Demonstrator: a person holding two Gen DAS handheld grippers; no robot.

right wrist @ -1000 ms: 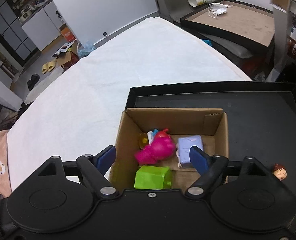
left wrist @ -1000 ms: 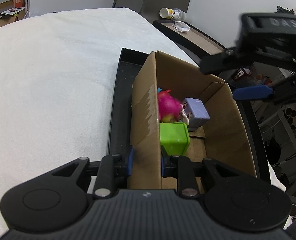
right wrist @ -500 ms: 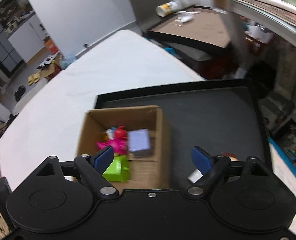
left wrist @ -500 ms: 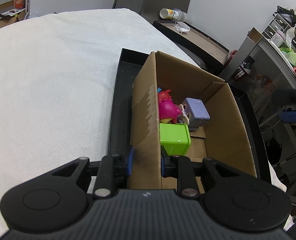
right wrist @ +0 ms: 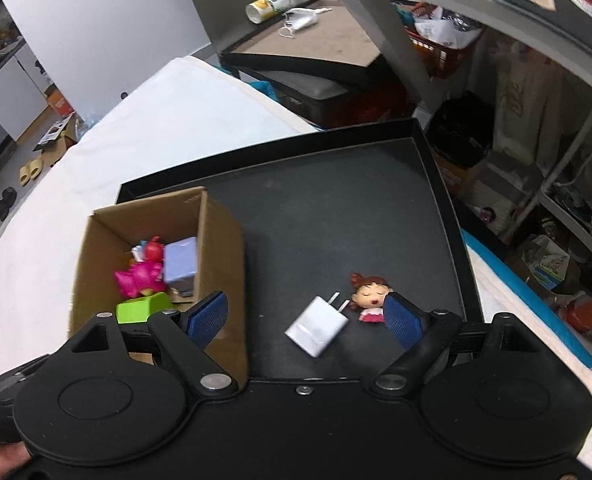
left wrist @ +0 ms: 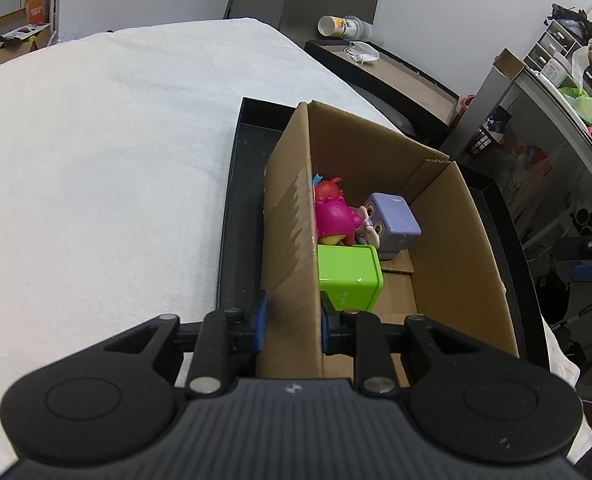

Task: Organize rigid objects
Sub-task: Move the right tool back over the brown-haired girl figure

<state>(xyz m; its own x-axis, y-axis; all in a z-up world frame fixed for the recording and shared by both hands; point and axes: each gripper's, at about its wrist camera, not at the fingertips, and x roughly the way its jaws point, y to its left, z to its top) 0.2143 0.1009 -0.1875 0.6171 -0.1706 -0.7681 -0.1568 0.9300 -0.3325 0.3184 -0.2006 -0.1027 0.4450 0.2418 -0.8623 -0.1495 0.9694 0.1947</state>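
Now your left gripper (left wrist: pixel 292 316) clamps brown cardboard box (left wrist: pixel 292 216) wall; your right gripper (right wrist: pixel 305 316) gapes wide above white plug-in charger (right wrist: pixel 315 326), nothing between pads.

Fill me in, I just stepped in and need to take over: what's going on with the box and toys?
A person is sorting small items into a cardboard box on a black tray. The left tool is clamped on the box's near wall, steadying it. The right tool, jaws open and just widened, hovers over a white charger plug and a small doll figure on the tray. A green block, pink toy and purple cube are already inside.
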